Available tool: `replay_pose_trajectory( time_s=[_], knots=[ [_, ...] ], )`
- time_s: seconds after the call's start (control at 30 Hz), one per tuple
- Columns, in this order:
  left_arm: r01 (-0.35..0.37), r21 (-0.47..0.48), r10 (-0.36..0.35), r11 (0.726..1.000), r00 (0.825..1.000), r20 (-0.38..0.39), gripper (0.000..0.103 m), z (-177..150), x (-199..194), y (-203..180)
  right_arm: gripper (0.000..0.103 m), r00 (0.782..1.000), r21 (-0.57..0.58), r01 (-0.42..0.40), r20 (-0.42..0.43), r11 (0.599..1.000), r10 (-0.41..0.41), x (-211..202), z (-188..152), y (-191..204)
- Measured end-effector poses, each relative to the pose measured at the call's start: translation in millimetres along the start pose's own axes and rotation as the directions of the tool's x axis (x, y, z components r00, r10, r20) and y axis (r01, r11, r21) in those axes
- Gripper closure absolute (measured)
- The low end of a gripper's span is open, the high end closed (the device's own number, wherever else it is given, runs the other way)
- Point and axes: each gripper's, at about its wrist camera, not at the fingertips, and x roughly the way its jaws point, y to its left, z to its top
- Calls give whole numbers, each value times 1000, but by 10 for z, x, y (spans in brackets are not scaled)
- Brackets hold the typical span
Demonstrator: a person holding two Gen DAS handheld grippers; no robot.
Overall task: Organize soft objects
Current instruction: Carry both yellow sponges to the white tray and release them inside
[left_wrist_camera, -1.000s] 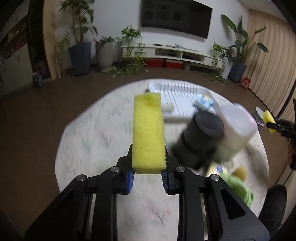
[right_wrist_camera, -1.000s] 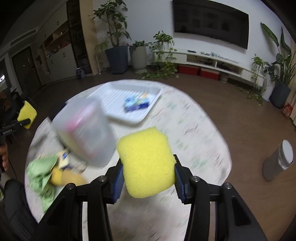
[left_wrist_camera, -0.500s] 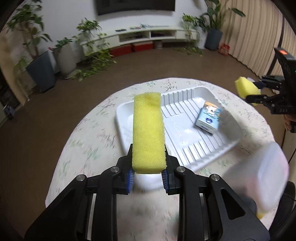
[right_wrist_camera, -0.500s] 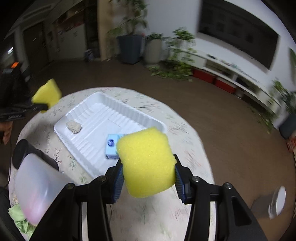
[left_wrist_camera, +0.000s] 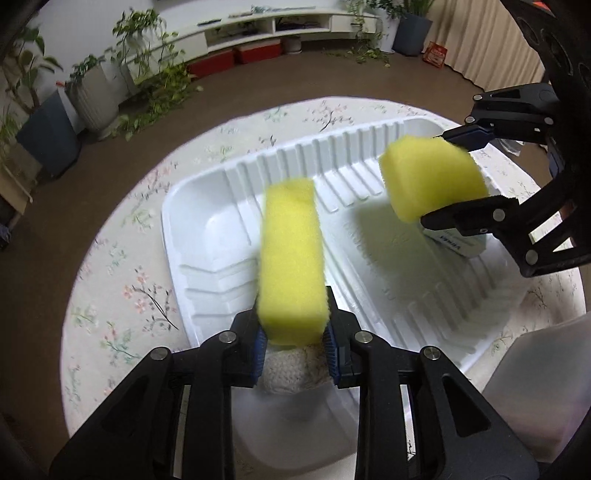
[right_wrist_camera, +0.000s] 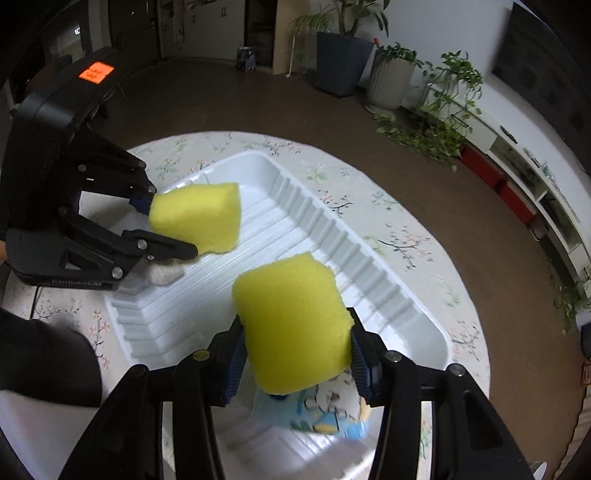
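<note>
My left gripper (left_wrist_camera: 294, 341) is shut on a long yellow sponge (left_wrist_camera: 290, 258) and holds it above the near end of a white ribbed tray (left_wrist_camera: 192, 206). My right gripper (right_wrist_camera: 295, 363) is shut on a second, blocky yellow sponge (right_wrist_camera: 293, 326) above the same tray (right_wrist_camera: 369, 258). Each gripper shows in the other's view: the right one (left_wrist_camera: 448, 177) at the tray's right side, the left one (right_wrist_camera: 166, 229) at its left. A cream knitted soft thing (left_wrist_camera: 291, 373) lies in the tray under the left sponge. A blue and white tissue pack (right_wrist_camera: 332, 417) lies in the tray under the right sponge.
The tray sits on a round table with a floral cloth (left_wrist_camera: 122, 258). A translucent plastic container (left_wrist_camera: 535, 384) stands at the table's near right. Potted plants (left_wrist_camera: 48, 122) and a low white TV shelf (left_wrist_camera: 258, 26) stand on the brown floor beyond.
Both grippers have swung over the table and come down close above the tray, each still holding its sponge. They now face each other across the tray.
</note>
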Motion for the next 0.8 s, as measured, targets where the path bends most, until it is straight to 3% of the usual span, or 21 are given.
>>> replay_pose_trajectory(
  time_s=[0.03, 0.07, 0.13, 0.37, 0.5, 0.6, 0.8],
  knots=[
    [2, -3, -2, 1000, 1000, -6, 72, -11, 15, 6, 49, 1000, 0, -4, -6, 1000, 4, 30, -9, 15],
    [-2, -3, 2, 1000, 1000, -16, 60, -39, 35, 9, 48, 1000, -1, -5, -11, 1000, 5, 57, -7, 11],
    [0, -2, 0, 1000, 1000, -14, 52, -81, 31, -1, 43, 1000, -2, 4, -14, 1000, -4, 91, -9, 4],
    [-11, -29, 10, 1000, 1000, -22, 51, -183, -21, -14, 32, 1000, 0, 23, -4, 1000, -23, 122, -34, -18],
    [12, -51, -12, 999, 1000, -13, 48, -264, -83, -18, 21, 998, -1, 23, 54, 1000, -23, -27, -16, -9],
    [22, -72, -22, 997, 1000, 4, 46, -282, -142, -3, 20, 995, 15, 15, 102, 1000, -17, -167, -19, -31],
    [64, -137, -49, 988, 992, 114, 14, -273, -427, 121, 16, 984, 94, -16, 175, 995, -1, -442, -176, -157]
  ],
)
